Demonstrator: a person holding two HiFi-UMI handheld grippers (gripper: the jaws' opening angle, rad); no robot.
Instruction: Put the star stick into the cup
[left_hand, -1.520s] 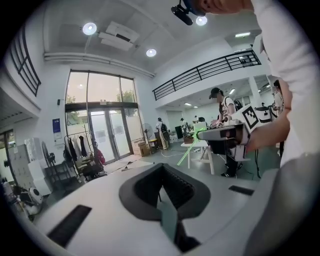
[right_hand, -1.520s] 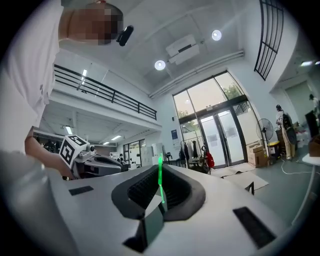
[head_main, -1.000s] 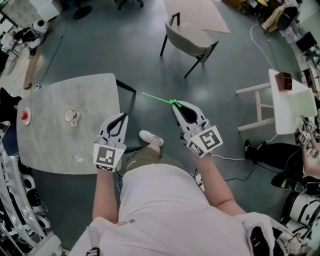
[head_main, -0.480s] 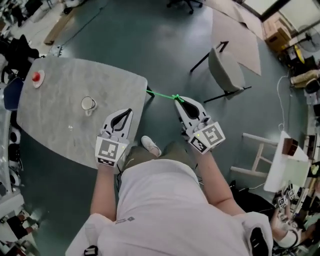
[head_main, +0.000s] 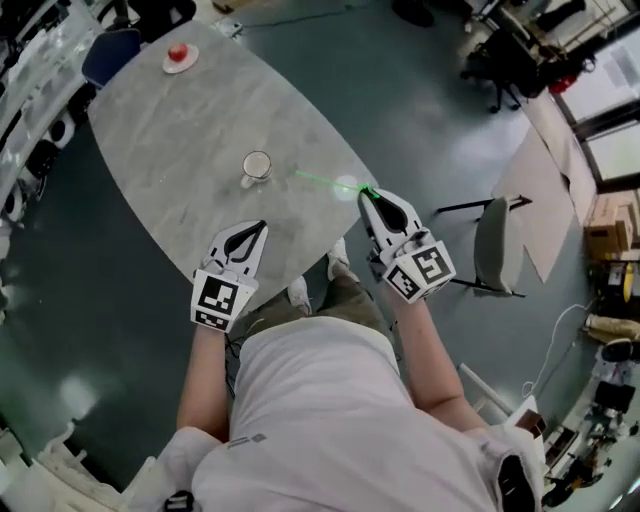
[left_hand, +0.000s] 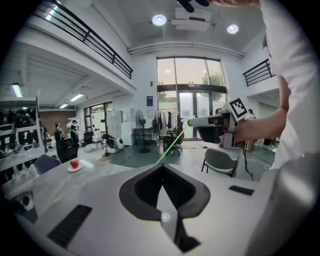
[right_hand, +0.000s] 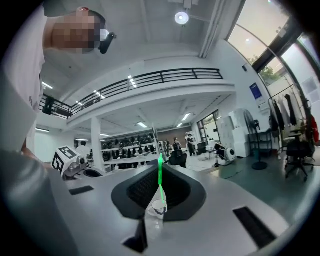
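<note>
A thin green star stick (head_main: 330, 181) points out over the grey marble table (head_main: 170, 120), its far end a short way right of the white cup (head_main: 256, 166). My right gripper (head_main: 366, 192) is shut on the stick's near end at the table's right edge. In the right gripper view the stick (right_hand: 160, 177) rises straight out from between the closed jaws. My left gripper (head_main: 262, 224) hovers over the table's near edge below the cup, shut and holding nothing. The left gripper view shows its jaws (left_hand: 162, 167) meeting, with the stick (left_hand: 170, 145) and right gripper (left_hand: 215, 120) beyond.
A red object on a small dish (head_main: 178, 55) sits at the table's far end. A grey chair (head_main: 490, 245) stands on the floor to the right. The person's leg and shoe (head_main: 337, 262) are under the table's near edge. Lab clutter lines the left side.
The person has turned toward the table. Both grippers, earlier over bare floor, now hang at the table's edge, and the stick now reaches over the tabletop near the cup.
</note>
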